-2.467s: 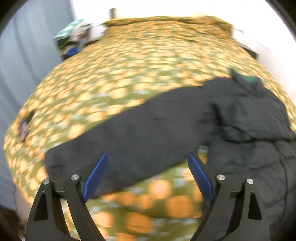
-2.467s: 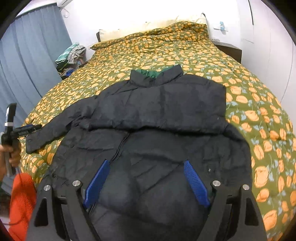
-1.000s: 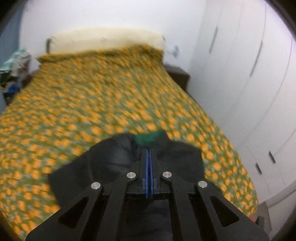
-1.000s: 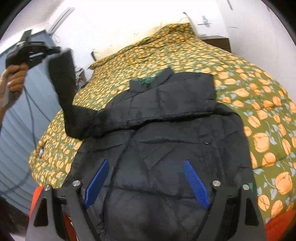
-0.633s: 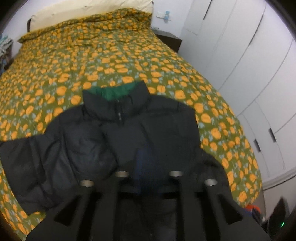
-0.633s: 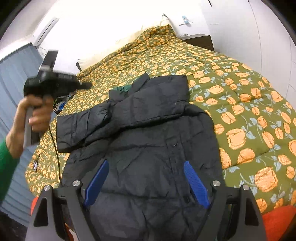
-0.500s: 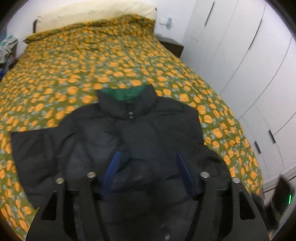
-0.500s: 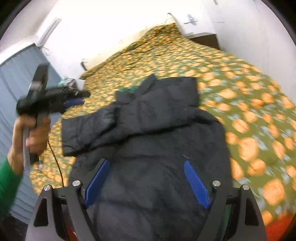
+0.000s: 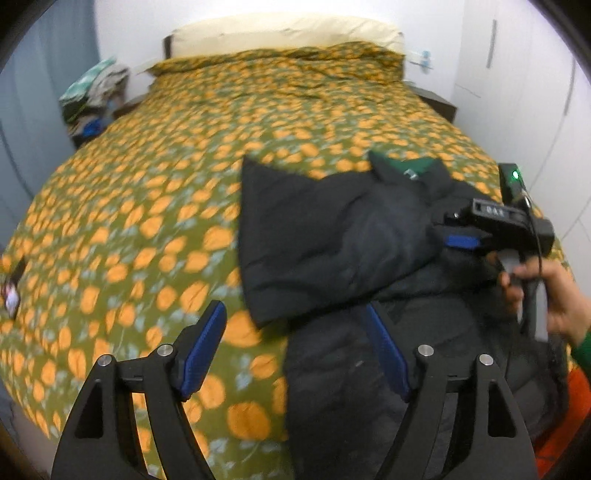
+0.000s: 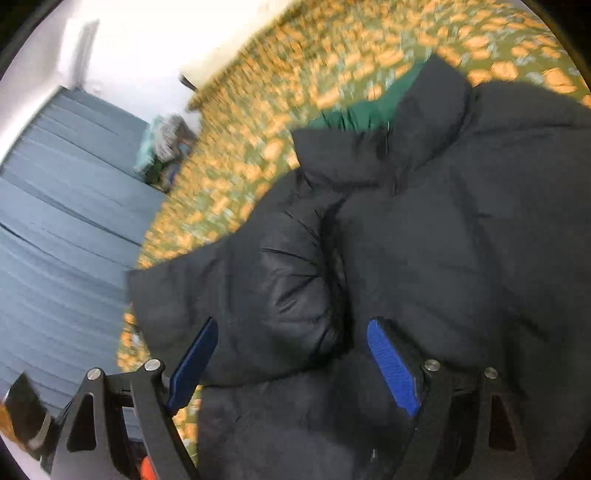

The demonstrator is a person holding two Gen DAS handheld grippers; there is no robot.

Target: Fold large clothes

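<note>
Orange-flowered bedding (image 9: 177, 177) covers the bed, and the black padded jacket (image 9: 332, 236) lies on its near right part, green-lined collar (image 9: 410, 168) pointing toward the pillow (image 9: 284, 33). One sleeve (image 9: 295, 236) is folded across the chest but sits bunched, its cuff edge lapping out over the bedding on the left side. The left gripper (image 9: 295, 354) hangs above the jacket's left edge with its blue pads spread wide and nothing between them. The right gripper (image 10: 291, 365) hovers close over the puffy sleeve fold (image 10: 295, 295), jaws likewise wide apart and empty; in the left view the person's right hand (image 9: 543, 295) holds it over the jacket's right shoulder. To do this step well, I judge the sleeve needs flattening first: pinch the thick cuff deep between the pads, since slick padded fabric tends to slip, draw it straight across the chest so no edge overhangs, and press the trapped air out before folding the body
</note>
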